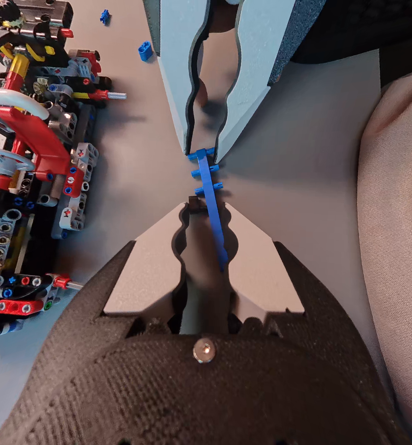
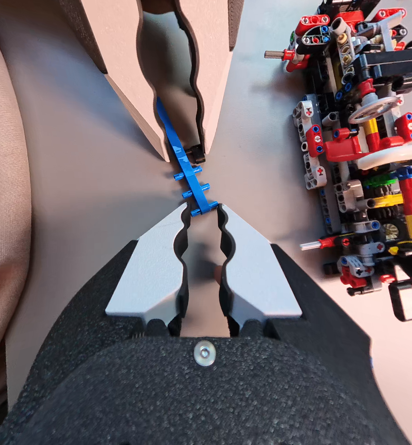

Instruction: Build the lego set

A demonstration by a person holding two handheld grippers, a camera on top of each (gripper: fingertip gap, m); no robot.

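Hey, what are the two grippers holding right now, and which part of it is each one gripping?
The left gripper holds the blue beam by its plain end. The right gripper pinches the pin at the other end.

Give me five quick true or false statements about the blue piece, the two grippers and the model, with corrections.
1. The left gripper holds the blue beam. True.
2. The beam carries three blue pins. True.
3. The right gripper is away at the model. False: its tips flank the pin at the beam's end.
4. The beam is already attached to the model. False: it is held apart from it.
5. No loose parts lie on the table. False: two small blue parts lie there.
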